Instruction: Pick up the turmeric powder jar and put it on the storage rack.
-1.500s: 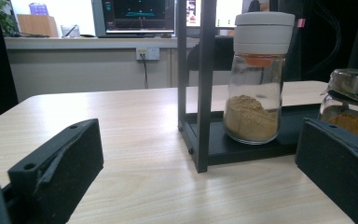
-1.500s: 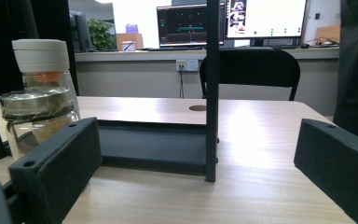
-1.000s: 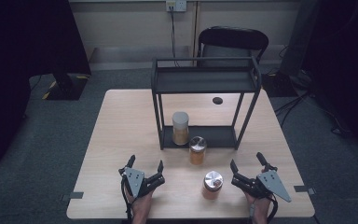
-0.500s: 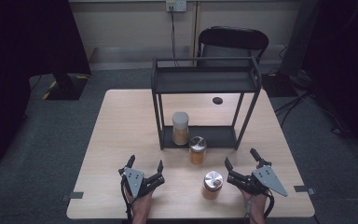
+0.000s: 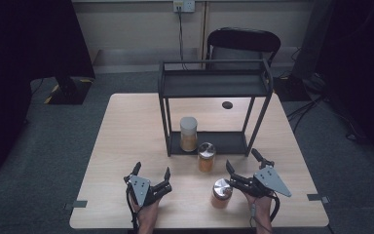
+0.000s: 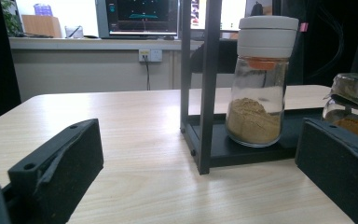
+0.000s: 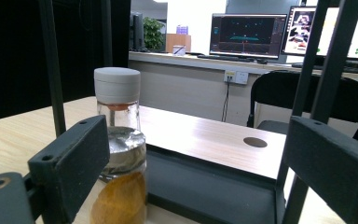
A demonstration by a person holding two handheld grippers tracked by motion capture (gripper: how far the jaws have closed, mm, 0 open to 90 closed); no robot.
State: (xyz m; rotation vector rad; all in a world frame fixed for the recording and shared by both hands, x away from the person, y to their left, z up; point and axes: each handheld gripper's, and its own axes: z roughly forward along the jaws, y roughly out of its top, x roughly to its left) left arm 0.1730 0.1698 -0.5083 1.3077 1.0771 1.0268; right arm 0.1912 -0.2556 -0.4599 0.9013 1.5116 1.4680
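Black metal rack (image 5: 214,85) is my landmark at the middle of the wooden table (image 5: 126,126). On its bottom shelf stands the white-capped spice jar (image 5: 188,133), tan powder inside. Just in front of the rack's lower shelf sits a silver-lidded jar (image 5: 206,156) of orange spice, and nearer to me than that, well clear of the rack, the second silver-lidded jar (image 5: 221,192). My right gripper (image 5: 244,168) has lifted a little and edged towards the rack since a second ago; its jaws have just been narrowing, yet they stand apart with nothing pressed between them, the near jar beside their left tip rather than inside. My left gripper (image 5: 151,170) rests in front of the rack's left side, jaws wide apart, empty. Judging by that, I'm lining up on the jar in front of the rack, seen between my right jaws in the right gripper view (image 7: 121,186), probably to shelve it.
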